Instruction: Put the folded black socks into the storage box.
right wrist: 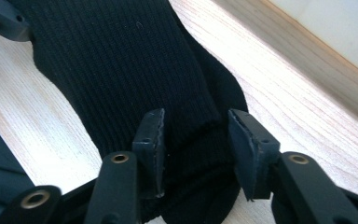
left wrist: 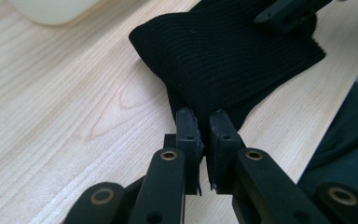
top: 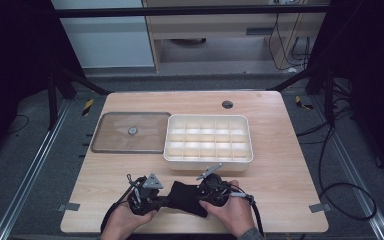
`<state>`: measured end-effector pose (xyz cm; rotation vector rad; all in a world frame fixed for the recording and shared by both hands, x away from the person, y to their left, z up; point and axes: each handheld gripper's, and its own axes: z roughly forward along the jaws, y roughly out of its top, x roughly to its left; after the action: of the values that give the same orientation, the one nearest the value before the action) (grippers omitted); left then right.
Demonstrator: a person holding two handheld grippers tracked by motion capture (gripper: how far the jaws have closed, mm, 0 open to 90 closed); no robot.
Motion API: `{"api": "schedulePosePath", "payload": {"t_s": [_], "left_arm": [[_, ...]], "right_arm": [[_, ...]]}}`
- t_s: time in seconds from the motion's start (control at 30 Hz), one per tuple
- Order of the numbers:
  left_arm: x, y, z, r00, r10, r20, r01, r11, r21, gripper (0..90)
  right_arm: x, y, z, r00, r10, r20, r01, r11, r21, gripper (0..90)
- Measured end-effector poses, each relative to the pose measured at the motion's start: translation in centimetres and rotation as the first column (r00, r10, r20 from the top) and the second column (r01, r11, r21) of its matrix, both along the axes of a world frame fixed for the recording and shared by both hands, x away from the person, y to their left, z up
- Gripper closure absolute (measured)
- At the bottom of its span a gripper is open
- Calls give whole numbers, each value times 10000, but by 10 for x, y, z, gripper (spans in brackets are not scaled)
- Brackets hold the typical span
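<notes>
— Black ribbed knit, that's what both grippers are on: a black sock (top: 187, 198) lying on the wooden table (top: 280, 165), just in front of the near wall of the white compartment tray (top: 208, 159).

— Which end does each one have?

— The left gripper (left wrist: 204, 133) has its jaws pressed together on a narrow fold at the sock's end farthest from the tray's right half. In the left gripper view the fabric is pinched tight between the two pads. In the high view that left gripper sits at the sock's left end, in front of the tray's left corner.

— And the other?

— The right gripper (right wrist: 196, 140) straddles the opposite end. Its jaws stand apart, with the thick bunched cloth between them. The left-hand pad (right wrist: 150, 140) seems to brush the knit, but the other pad is clear of it, so I wouldn't call it a clamp. It is hard to be sure, since black lies against black there.

— Is the sock flat?

— Mostly. It lies stretched between the two hands, parallel to the tray's near wall, close to it but not touching.

— Anything else beside the tray?

— A clear lid (top: 130, 132) with a small round knob lies flat, just to the left of the tray. A dark round grommet (top: 227, 104) sits in the tabletop beyond the tray's far wall.
</notes>
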<state>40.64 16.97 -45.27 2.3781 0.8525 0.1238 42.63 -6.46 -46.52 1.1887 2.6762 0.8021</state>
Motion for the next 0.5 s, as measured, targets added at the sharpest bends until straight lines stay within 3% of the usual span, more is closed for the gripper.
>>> {"api": "schedulePosePath", "payload": {"t_s": [0.5], "left_arm": [[-1,-4,16,9993,-315,198,317,9994,-102,844]], "right_arm": [[0,10,-3,9994,342,36,-342,9994,-62,619]]}}
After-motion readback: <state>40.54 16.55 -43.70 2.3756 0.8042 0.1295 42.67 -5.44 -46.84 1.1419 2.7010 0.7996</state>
